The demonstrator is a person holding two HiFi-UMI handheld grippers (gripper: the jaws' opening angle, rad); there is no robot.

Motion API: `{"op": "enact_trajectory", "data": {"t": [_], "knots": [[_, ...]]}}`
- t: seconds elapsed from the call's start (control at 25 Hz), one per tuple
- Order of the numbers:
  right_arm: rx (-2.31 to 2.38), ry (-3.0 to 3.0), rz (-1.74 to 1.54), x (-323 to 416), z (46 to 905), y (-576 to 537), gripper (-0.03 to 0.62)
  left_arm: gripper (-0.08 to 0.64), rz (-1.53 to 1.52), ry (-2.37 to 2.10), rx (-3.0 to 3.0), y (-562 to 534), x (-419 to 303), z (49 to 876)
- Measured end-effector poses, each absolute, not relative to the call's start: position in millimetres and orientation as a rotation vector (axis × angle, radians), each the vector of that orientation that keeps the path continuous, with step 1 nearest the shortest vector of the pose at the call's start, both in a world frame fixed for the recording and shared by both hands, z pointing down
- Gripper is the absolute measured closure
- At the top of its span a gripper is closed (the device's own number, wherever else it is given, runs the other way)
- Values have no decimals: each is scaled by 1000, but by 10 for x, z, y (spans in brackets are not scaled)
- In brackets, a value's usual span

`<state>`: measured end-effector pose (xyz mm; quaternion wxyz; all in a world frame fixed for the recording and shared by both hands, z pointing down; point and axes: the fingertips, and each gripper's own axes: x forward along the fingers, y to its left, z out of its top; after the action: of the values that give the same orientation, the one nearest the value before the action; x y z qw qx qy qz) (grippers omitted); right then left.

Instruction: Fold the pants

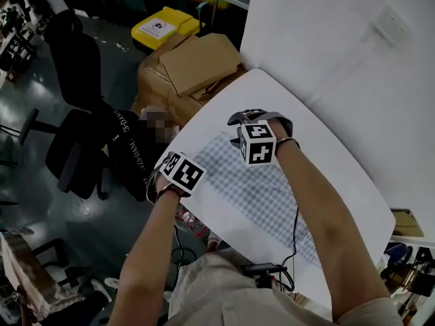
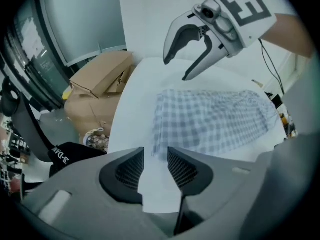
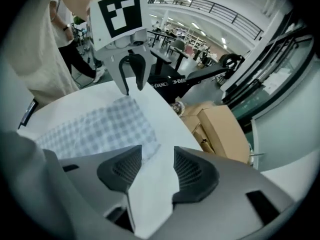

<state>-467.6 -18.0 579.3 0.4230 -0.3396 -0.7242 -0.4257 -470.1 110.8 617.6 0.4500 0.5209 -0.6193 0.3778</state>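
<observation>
Cardboard boxes (image 1: 197, 63) nr white table (image 1: 211, 114), yellow bin (image 1: 163, 24), blk chair (image 1: 71, 60)

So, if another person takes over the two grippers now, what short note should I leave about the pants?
Left gripper: jaws open, nothing gripped, over one corner of the pants' far end.
Right gripper: jaws open, nothing gripped, over the other corner of that end.
Pants: checked, lying flat along the white table.
Done: pants are laid out; no cloth is lifted.
Left: probably grip both corners, fold that end over, then finish the folding.
</observation>
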Motion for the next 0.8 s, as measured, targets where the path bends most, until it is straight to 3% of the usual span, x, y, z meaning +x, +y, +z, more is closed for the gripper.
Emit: {"op": "enact_trajectory", "data": {"t": [0.24,0.48,0.8], "knots": [[-1016,-1602,-1106,-4728,6100,-10,388,385,746,-1531,1367,971,-4600,6289],[-1084,-1450,-1108,-4825,6476,3,439,374,749,-1499,1348,1035,-4627,6535],[-1217,-1313,-993,-4819,6603,35,454,376,842,-1424,1430,1031,-4659,6559]]}}
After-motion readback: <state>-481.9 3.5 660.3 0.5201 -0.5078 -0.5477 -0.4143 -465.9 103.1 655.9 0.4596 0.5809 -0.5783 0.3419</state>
